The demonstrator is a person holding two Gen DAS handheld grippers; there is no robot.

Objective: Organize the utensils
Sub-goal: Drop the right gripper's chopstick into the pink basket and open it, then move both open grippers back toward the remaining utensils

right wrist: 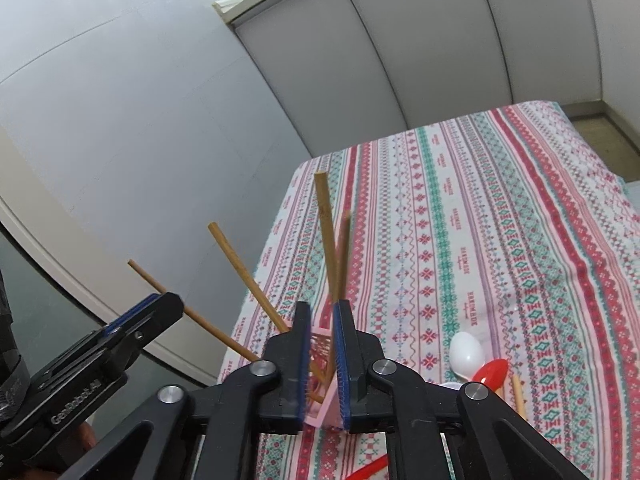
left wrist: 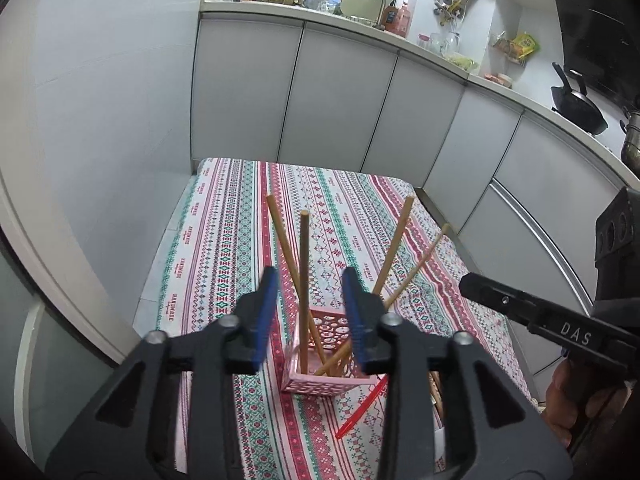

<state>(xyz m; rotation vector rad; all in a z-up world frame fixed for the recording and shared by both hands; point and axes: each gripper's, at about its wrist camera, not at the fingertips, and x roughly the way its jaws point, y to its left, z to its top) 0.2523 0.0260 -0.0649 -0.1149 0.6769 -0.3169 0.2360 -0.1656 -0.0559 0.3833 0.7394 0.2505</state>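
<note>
Pink perforated basket (left wrist: 328, 364) stands upright on the surface (left wrist: 224, 240), which is covered by a striped patterned cloth in red, green and white. Wooden chopsticks (left wrist: 304, 288) stand in the basket, leaning outward in different directions; five sticks are countable from the left wrist view, though two on the right overlap near the rim and the count is not certain.

Left tongs (left wrist: 308, 312): parted, blue pads (left wrist: 266, 312) either side of the sticks but clear of them. One upright chopstick is seen between the pads in the view; no contact visible. Nothing gripped.

Right tongs (right wrist: 322, 360): narrowly parted, blue pads close together, hovering just over the basket (right wrist: 320, 364). Two chopsticks (right wrist: 328, 240) rise in the gap beyond the tips; one is motion-blurred. Pads do not appear to press on either stick.

Loose items on the cloth beside the basket: a red plastic spoon (right wrist: 490, 376) lying against a white plastic spoon (right wrist: 466, 354), bowls side by side, near the surface's front right. A further chopstick (right wrist: 519, 396) lies just right of the red spoon. A second red handle (left wrist: 362, 410) lies flat in front of the basket, partly hidden by the tongs.

Each wrist view shows the opposite tongs at the frame edge, held by a hand (left wrist: 572, 408)
</note>
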